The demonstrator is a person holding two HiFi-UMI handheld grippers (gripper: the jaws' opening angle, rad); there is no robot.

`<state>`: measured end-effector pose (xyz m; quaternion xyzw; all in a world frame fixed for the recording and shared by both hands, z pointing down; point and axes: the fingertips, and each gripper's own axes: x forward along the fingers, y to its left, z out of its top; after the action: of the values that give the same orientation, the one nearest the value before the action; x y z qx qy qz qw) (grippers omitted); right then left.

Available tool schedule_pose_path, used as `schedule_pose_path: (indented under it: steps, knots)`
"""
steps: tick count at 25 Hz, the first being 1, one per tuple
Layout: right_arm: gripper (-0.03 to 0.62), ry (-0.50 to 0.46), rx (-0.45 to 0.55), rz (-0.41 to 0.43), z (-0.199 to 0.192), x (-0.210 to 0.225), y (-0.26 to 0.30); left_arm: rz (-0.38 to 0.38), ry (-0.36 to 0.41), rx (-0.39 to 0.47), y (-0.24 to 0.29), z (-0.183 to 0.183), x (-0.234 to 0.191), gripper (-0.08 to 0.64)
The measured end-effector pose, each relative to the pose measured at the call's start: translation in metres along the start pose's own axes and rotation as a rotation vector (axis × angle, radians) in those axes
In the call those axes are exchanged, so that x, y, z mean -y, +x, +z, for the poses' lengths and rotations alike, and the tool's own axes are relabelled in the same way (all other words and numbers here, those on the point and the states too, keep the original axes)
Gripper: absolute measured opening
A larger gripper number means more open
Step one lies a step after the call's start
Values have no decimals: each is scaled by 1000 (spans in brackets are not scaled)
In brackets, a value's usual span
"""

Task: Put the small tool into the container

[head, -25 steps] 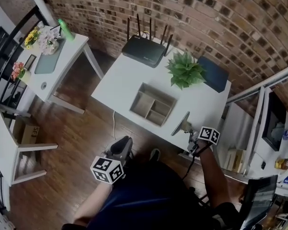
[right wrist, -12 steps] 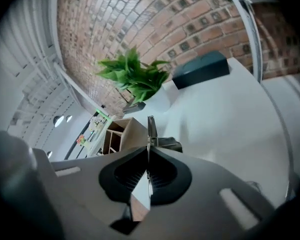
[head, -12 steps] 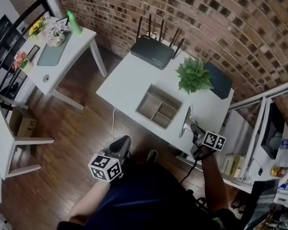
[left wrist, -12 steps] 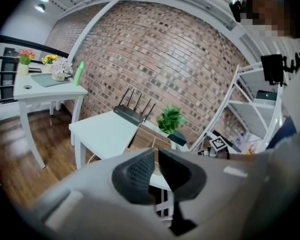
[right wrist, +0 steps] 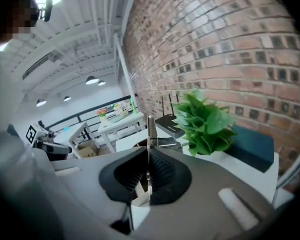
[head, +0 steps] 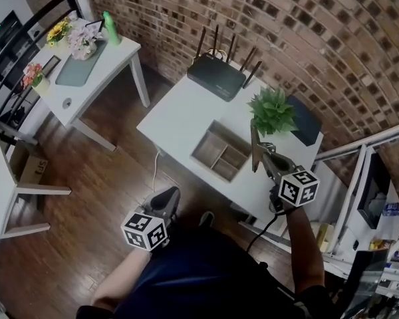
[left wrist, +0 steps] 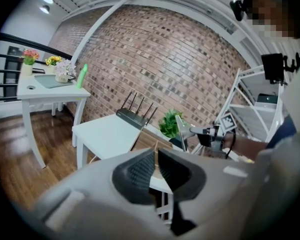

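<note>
The small tool [head: 254, 148] is a thin flat metal blade. It stands upright above the white table [head: 179, 115], between the plant and the container, with my right gripper [head: 265, 158] shut on its lower end. In the right gripper view the blade [right wrist: 150, 129] shows edge-on, pinched between the dark pads [right wrist: 162, 171]. The container [head: 219, 153] is a grey-brown tray with compartments, just left of the blade. My left gripper [head: 163, 205] hangs low over the wood floor, in front of the table. It holds nothing, and its fingertips nearly touch.
A black router [head: 216, 75] with antennas stands at the table's back. A green potted plant [head: 272, 111] and a dark blue flat object [head: 304, 121] sit at the right. A second white table [head: 86, 65] with flowers and a green bottle stands at far left.
My right gripper has closed on the blade and carried it up from the table's front edge toward the plant, turning it upright. The left gripper has stayed put.
</note>
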<state>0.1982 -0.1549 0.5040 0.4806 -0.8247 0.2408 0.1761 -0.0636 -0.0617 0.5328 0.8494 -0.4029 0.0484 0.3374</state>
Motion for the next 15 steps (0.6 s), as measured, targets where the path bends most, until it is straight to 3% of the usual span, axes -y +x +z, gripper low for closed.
schedule_pose_path:
  steps: [5, 15]
  knots:
    - [11, -222, -113, 10, 9, -9, 40, 26, -16, 11, -8, -3, -6, 18]
    - [11, -378, -228, -13, -3, -1, 81, 86, -51, 39, -25, -6, -21, 18]
